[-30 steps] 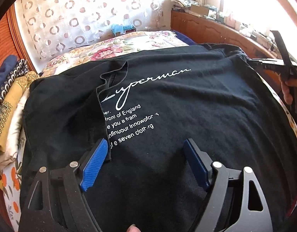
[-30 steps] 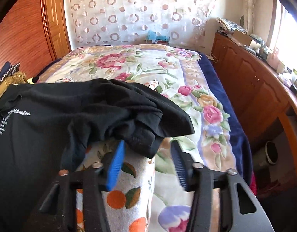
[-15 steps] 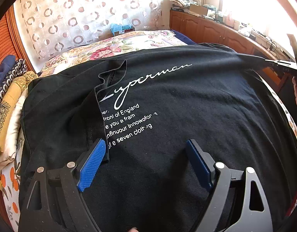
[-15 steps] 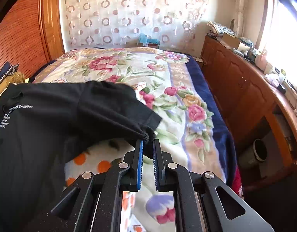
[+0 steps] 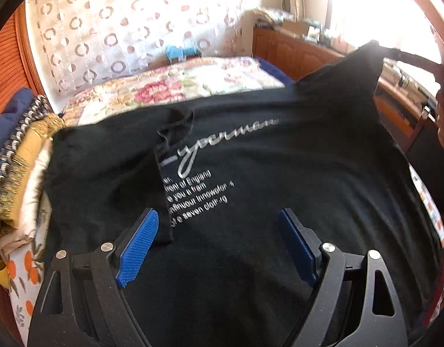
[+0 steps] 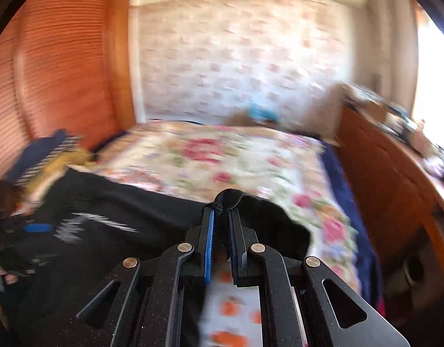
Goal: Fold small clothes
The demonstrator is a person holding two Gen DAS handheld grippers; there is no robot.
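1. Black cotton T-shirt [image 5: 279, 173] lies spread on the flowered bedspread [image 5: 193, 84], its white lettering facing up.
2. Right gripper [image 6: 221, 217] is clamped on a bunched sleeve [image 6: 230, 198], lifted off the bedspread.
3. Left gripper [image 5: 219, 240] hovers over the shirt's middle, jaws wide, holding nothing.
4. Soft, light and floppy by the look of it; hems and seams seem the best places to pinch.

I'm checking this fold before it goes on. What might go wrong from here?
The right gripper pinches only a small bunch of the black T-shirt, so the cloth may slip out as it is lifted. The left gripper hangs open over the shirt and pins nothing, so the whole shirt may drag across the floral bedspread.
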